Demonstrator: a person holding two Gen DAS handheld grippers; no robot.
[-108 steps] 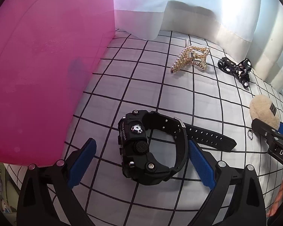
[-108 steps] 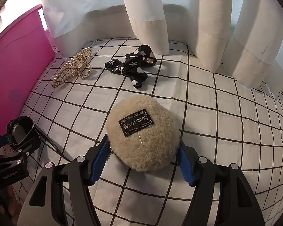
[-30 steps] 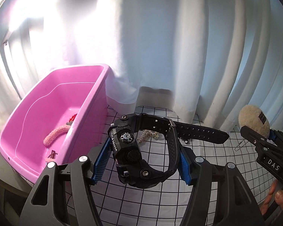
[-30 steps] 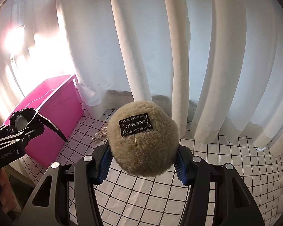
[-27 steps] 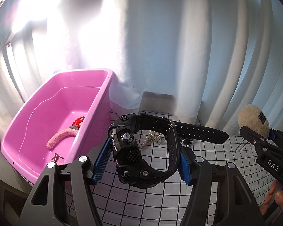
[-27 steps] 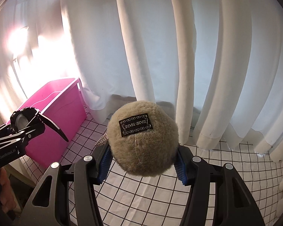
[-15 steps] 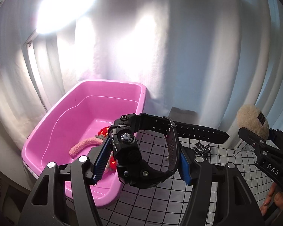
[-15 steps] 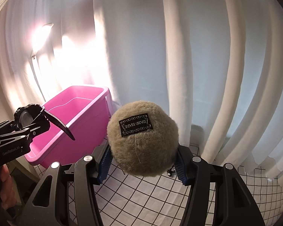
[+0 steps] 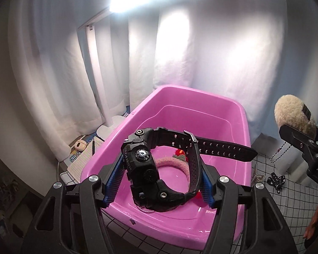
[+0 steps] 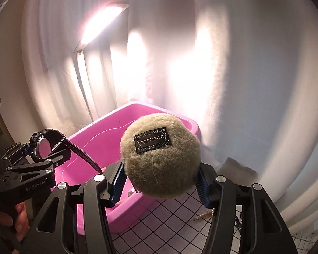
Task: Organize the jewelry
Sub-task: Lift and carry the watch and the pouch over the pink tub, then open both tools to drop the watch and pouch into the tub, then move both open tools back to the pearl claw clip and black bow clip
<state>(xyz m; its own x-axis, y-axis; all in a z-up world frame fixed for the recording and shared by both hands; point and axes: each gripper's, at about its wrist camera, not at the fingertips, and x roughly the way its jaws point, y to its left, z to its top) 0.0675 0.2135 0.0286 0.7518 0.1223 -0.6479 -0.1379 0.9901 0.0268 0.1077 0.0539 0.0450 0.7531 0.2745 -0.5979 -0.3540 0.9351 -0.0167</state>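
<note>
My left gripper (image 9: 159, 182) is shut on a black digital watch (image 9: 152, 167) and holds it in the air over the pink plastic tub (image 9: 239, 114). Its strap sticks out to the right. My right gripper (image 10: 160, 182) is shut on a tan fluffy pom-pom (image 10: 161, 156) with a black label, held above the tub's (image 10: 108, 118) near right corner. The pom-pom also shows in the left wrist view (image 9: 292, 114), with a ball chain hanging below. The watch also shows in the right wrist view (image 10: 46, 144).
In the tub lie a pink fuzzy band (image 9: 173, 163) and a red item (image 9: 179, 152). A pearl hair claw (image 10: 204, 214) and a black bow (image 9: 276, 180) lie on the grid-patterned cloth (image 10: 169, 228). White curtains hang behind. Papers (image 9: 82, 156) lie left of the tub.
Both grippers have swung left and toward the tub with their items. The watch now hangs over the tub's inside; the pom-pom is over its near corner.
</note>
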